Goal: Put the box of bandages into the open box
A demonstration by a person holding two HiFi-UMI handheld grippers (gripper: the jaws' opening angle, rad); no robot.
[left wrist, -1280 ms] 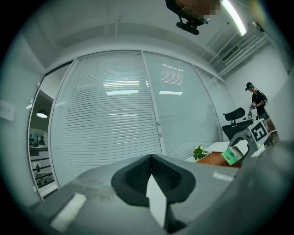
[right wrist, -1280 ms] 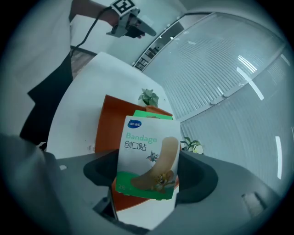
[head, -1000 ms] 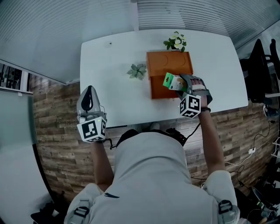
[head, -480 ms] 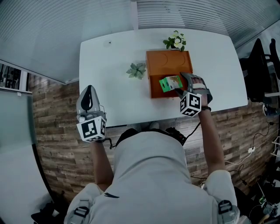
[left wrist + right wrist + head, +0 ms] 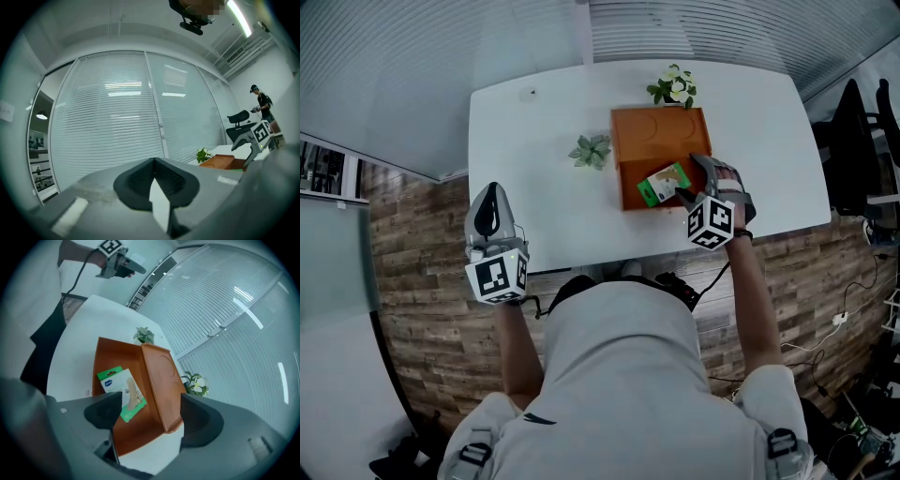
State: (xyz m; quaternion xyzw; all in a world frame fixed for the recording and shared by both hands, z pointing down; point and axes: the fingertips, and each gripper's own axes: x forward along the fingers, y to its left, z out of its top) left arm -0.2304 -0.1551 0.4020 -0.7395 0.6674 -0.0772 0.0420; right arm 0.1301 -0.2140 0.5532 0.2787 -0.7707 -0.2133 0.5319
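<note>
The box of bandages (image 5: 663,183) lies inside the open box (image 5: 630,192), printed face up, perhaps leaning slightly on the near wall. The lid is folded back toward 12 o'clock. The right claw (image 5: 692,180) hovers just at the pack's 3 o'clock, its jaws spread wide and gripping nothing. The left claw (image 5: 492,199) is pressed closed and empty, off the table (image 5: 534,159) edge at 7 o'clock.

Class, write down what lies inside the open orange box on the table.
Only the green-and-white box of bandages lies inside the orange box. The floor beneath it is covered, and the open right claw hides the box's near edge.
</note>
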